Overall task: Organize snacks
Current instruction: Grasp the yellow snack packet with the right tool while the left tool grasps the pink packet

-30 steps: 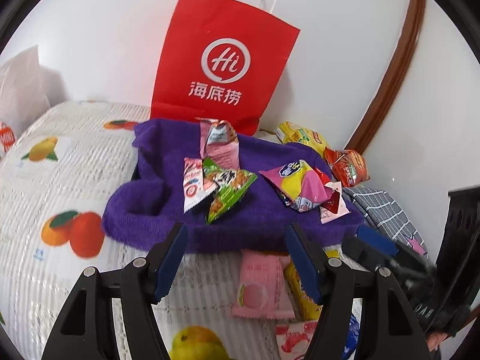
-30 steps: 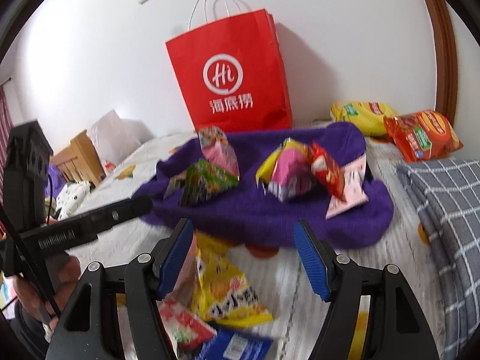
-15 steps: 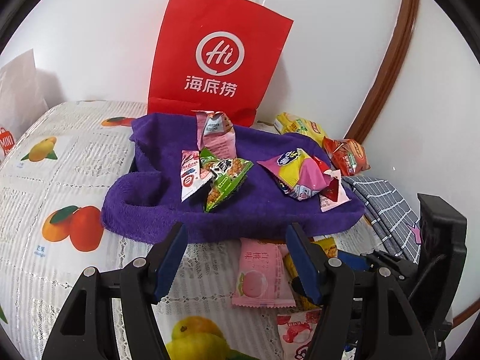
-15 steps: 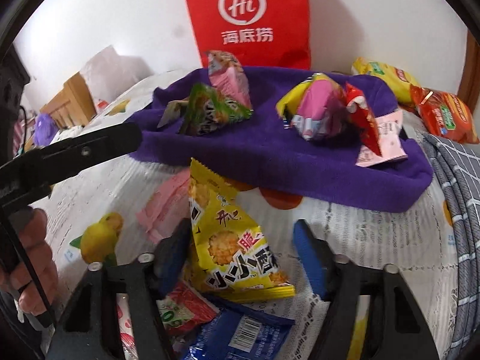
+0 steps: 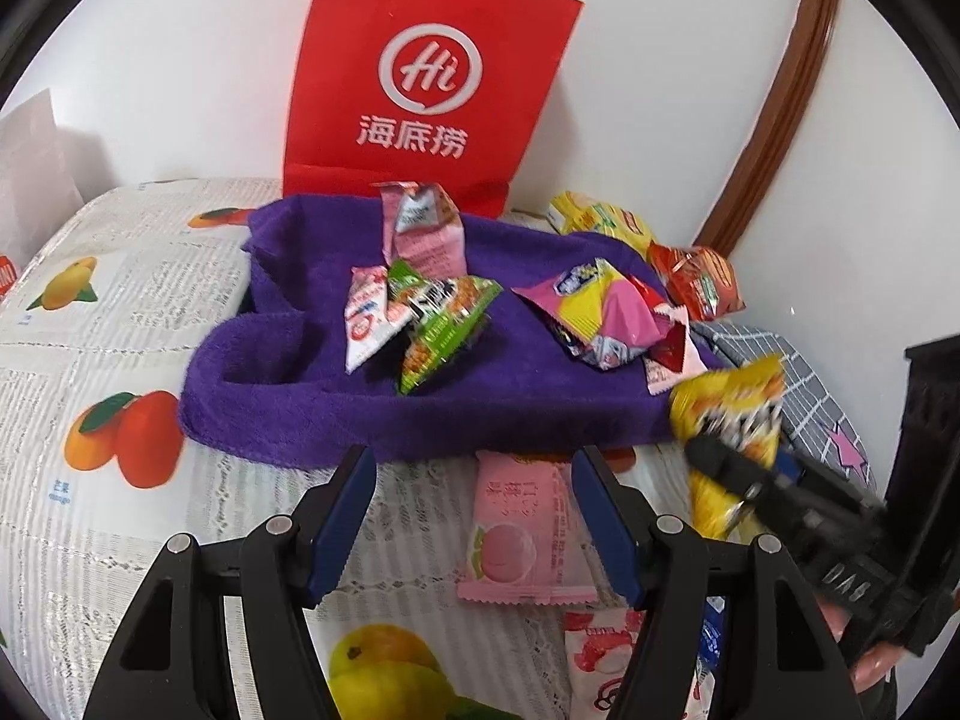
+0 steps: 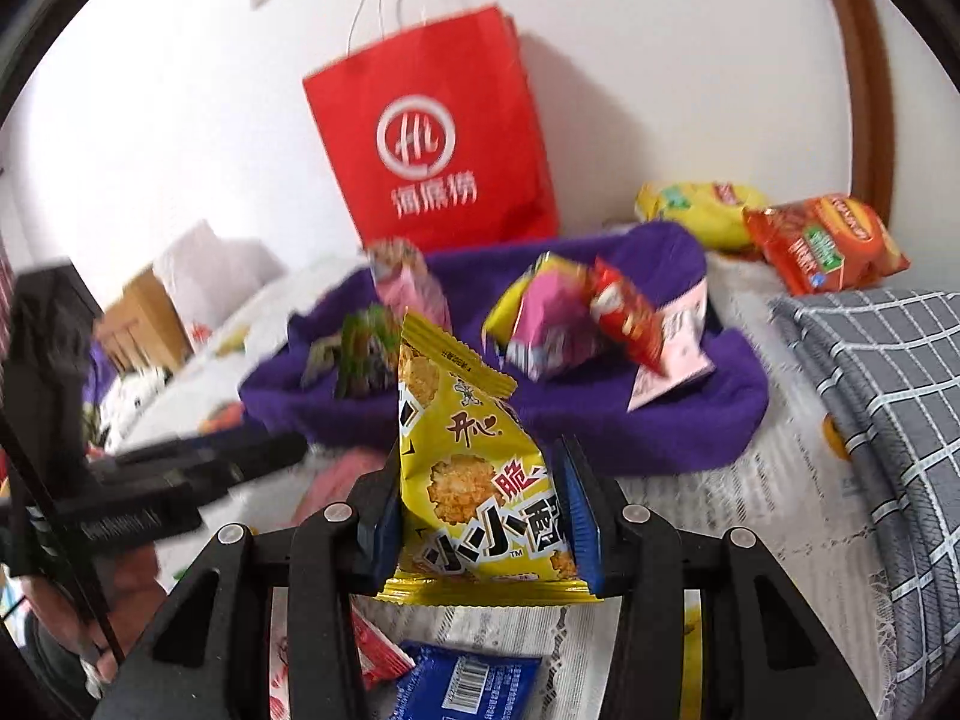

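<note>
My right gripper (image 6: 480, 480) is closing on a yellow triangular snack packet (image 6: 468, 468). Both blue pads press its sides and it stands upright, lifted off the bed. The left wrist view shows the same packet (image 5: 729, 402) at the right, by the purple towel's (image 5: 288, 396) corner. Several small packets lie on that towel, among them a green one (image 5: 447, 324) and a pink-and-yellow one (image 5: 600, 312). My left gripper (image 5: 474, 468) hovers open and empty at the towel's near edge, beside a pink peach packet (image 5: 516, 534) on the bed.
A red paper bag (image 5: 420, 78) stands against the wall behind the towel. Yellow (image 6: 696, 210) and orange (image 6: 822, 240) chip bags lie at the back right. A grey checked blanket (image 6: 888, 390) runs along the right. A blue packet (image 6: 474, 684) lies under my right gripper.
My right gripper went down to the yellow packet, shut on it and raised it off the bed. The left gripper stayed open and barely shifted.
</note>
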{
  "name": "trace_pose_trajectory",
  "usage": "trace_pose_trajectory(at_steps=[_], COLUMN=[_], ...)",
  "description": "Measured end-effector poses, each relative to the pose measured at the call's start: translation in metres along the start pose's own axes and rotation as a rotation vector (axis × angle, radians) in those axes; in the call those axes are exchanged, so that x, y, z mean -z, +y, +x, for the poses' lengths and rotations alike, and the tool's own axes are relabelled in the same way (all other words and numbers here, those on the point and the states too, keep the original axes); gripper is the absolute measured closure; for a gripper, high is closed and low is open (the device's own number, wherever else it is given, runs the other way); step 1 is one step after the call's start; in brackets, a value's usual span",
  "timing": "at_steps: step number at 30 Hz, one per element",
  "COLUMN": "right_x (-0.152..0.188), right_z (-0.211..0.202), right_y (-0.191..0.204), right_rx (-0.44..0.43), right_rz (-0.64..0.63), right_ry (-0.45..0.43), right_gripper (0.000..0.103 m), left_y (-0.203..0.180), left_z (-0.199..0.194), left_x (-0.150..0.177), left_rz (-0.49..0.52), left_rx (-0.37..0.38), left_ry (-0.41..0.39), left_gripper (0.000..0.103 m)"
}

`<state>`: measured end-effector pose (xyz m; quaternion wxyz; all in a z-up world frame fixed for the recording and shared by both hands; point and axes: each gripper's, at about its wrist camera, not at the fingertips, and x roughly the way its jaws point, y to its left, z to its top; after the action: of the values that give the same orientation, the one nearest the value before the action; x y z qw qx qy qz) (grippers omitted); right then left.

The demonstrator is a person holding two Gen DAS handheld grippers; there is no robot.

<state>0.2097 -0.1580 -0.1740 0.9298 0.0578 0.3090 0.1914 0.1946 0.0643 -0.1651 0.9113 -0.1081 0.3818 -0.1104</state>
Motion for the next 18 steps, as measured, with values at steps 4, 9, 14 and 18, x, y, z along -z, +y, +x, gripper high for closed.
trace_pose_trajectory(at_steps=[4, 9, 14, 18], right_x=[-0.002, -0.003, -0.002, -0.002], right_z=[-0.005, -0.002, 0.000, -0.001], right_y=[0.000, 0.002, 0.001, -0.001], right_rx=[-0.003, 0.023, 0.037, 0.040], right_rz=[0.009, -0.001, 0.005, 0.009], right_ry=[-0.036, -0.018, -0.009, -0.018], right_gripper=[0.058, 0.057, 0.057, 0.057], left_y=[-0.011, -0.026, -0.035, -0.040], left_z=[0.011, 0.027, 0.038, 0.039], left_x=[0.005, 0.011, 0.014, 0.016], left_rz=[0.055, 0.137, 0.183, 0.207], left_rx=[-0.011, -0.042, -0.081, -0.108], left_ry=[0.048, 0.117, 0.162, 0.166], left_gripper=[0.037, 0.037, 0.034, 0.034])
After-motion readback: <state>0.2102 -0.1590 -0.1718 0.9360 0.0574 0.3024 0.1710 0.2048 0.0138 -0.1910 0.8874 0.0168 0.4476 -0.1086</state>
